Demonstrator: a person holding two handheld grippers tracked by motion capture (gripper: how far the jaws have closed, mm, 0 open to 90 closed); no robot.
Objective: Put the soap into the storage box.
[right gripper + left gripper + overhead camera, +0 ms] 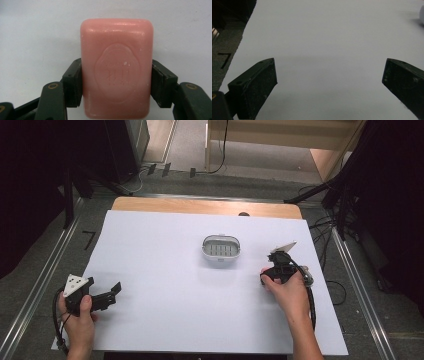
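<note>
Your right gripper (pixel 116 82) has its fingers (pixel 72 85) closed on the long sides of the pink soap bar (pixel 116 67), which lies flat on the white tabletop (pixel 165 285) near its right edge. Judged next step: lift straight up, keep the bar level, and carry it to the grey oval soap dish (pixel 221 247). The bar is smooth, waxy and round-cornered, with an embossed oval; squeeze evenly. Your left gripper (pixel 107 297) rests spread wide, holding nothing.
</note>
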